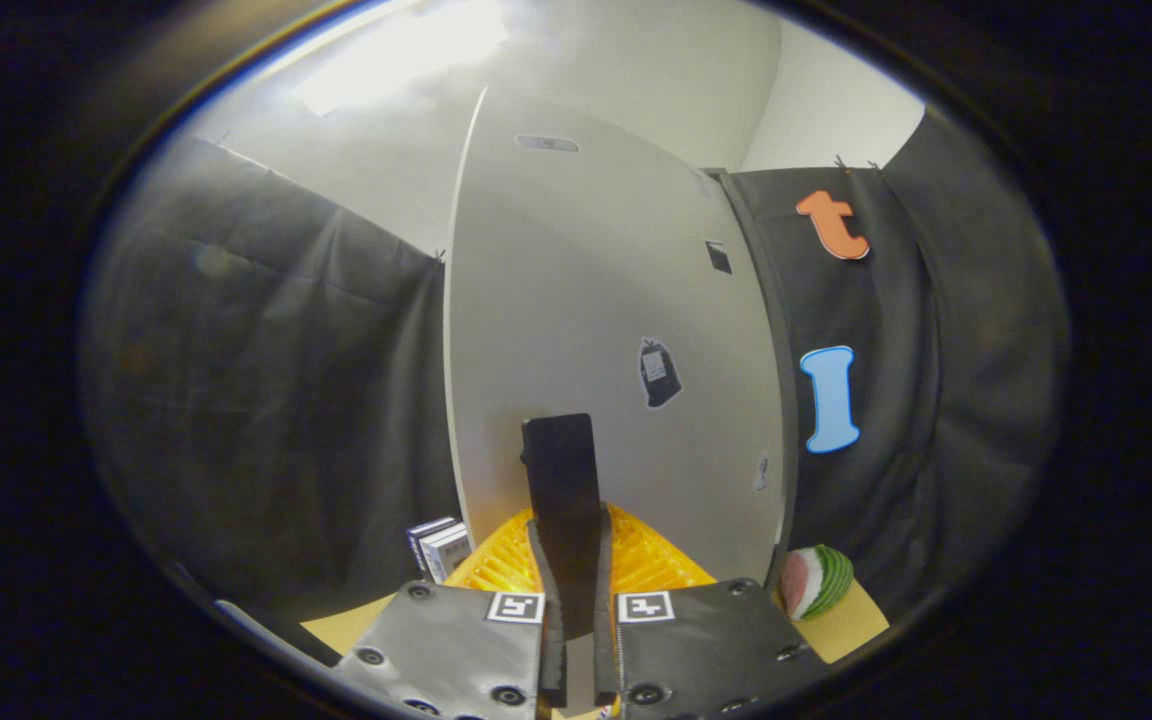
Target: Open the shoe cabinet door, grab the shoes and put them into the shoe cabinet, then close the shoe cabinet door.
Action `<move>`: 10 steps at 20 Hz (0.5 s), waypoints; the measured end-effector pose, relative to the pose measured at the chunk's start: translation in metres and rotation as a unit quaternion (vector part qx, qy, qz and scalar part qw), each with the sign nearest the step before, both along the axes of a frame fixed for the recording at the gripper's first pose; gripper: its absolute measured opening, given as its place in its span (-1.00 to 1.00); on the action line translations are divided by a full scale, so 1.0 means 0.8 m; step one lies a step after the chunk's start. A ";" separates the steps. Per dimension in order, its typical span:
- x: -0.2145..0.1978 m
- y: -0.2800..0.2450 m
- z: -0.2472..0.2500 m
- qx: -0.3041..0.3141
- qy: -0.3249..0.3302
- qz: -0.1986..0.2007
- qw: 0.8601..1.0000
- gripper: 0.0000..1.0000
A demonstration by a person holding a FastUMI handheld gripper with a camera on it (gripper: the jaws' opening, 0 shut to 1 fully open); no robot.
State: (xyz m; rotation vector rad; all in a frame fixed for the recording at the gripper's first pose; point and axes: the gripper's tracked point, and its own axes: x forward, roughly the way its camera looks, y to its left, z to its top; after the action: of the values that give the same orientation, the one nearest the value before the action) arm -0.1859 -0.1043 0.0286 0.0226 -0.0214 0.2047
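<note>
The white shoe cabinet door (576, 300) stands tall right ahead of my fingers, with a small dark sticker (658, 372) on its face. A flat black handle (560, 470) rises from between my fingers against the door's lower part. My gripper (574, 518) is shut on this handle, with a ribbed fingertip (506, 565) pressed against each side of it. The door's left edge (450, 400) stands out against the black cloth wall behind it. Whether the door is ajar I cannot tell.
Two small boxes (439, 546) stand on the tan surface (346, 628) left of the door's foot. A toy watermelon slice (816, 580) lies on the same surface to the right. Black cloth walls hang on both sides.
</note>
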 end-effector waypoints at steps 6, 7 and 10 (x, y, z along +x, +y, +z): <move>-0.031 -0.049 0.007 0.001 -0.007 -0.023 1.000 -0.76; -0.034 -0.055 0.008 0.002 -0.008 -0.028 1.000 -0.76; -0.043 -0.074 0.011 0.003 -0.011 -0.044 0.999 -0.76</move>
State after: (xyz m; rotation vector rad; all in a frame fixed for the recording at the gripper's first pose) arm -0.2204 -0.1637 0.0378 0.0252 -0.0441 0.1159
